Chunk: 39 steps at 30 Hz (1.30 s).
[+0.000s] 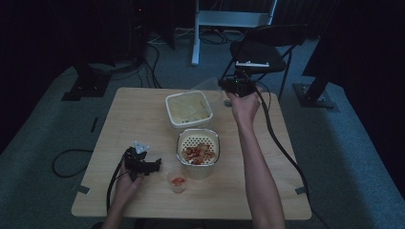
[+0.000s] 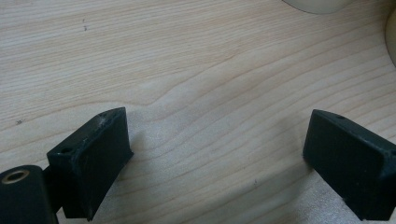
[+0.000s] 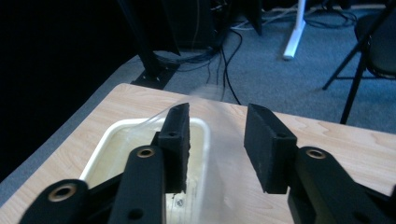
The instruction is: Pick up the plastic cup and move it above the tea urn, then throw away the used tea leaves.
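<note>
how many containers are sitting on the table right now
3. A cream tub at the far middle, a perforated strainer basket holding reddish pieces just in front of it, and a small clear cup near the front edge, beside the left gripper.

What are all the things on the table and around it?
Table: one, light wood, centre.
Tub: one, cream, far middle of the table, pale contents.
Clear lid: one, see-through, between the right gripper's open jaws, beside the tub.
Strainer basket: one, cream with holes, near the tub, holding red and pale pieces.
Small cup: one, clear, something red inside, in front of the basket.
Chair: one, black, beyond the table.
Cables: several, black, on the grey floor.
Left gripper: one, black, low over the table, open, holding nothing.
Right gripper: one, black, raised at the far right edge.
</note>
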{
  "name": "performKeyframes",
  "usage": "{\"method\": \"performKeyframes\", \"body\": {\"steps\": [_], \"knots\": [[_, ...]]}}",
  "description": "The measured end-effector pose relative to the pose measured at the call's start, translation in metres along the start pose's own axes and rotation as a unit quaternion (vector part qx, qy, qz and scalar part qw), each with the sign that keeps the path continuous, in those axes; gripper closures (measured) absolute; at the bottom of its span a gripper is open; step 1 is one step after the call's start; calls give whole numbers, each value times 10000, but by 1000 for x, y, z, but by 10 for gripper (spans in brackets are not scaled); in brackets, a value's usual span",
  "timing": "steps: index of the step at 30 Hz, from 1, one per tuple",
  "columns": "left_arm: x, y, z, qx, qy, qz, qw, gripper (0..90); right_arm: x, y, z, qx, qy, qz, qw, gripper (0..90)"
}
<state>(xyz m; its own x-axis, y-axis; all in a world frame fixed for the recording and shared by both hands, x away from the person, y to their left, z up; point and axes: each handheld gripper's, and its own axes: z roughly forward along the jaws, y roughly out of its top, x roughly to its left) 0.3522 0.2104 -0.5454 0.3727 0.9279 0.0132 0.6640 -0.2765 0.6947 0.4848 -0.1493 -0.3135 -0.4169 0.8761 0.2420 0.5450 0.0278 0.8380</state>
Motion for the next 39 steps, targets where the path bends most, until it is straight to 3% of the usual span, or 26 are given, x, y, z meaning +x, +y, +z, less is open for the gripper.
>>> {"method": "performKeyframes", "body": {"steps": [7, 14, 24, 25, 29, 33, 39], "knots": [[0, 0, 0, -3, 0, -1, 10000, 80, -6, -15, -11, -55, 152, -129, 9998, 533], [0, 0, 0, -12, 6, 2, 10000, 80, -18, -49, -16, 126, 50, -419, 9990, 491], [0, 0, 0, -1, -5, 22, 10000, 81, -17, -90, -36, 173, -45, -926, 9955, 479], [1, 0, 0, -6, -16, 30, 10000, 81, -21, -105, -48, 159, -83, -925, 9955, 479], [1, 0, 0, 15, -16, 32, 10000, 80, -23, -120, -59, 168, -130, -982, 9949, 466], [-1, 0, -3, 131, -12, 7, 9999, 81, -20, -143, -72, 216, -215, -1244, 9918, 455], [-5, -3, -9, 275, -214, 229, 9991, 81, -17, -174, -82, 272, -169, -1352, 9903, 456]]}}
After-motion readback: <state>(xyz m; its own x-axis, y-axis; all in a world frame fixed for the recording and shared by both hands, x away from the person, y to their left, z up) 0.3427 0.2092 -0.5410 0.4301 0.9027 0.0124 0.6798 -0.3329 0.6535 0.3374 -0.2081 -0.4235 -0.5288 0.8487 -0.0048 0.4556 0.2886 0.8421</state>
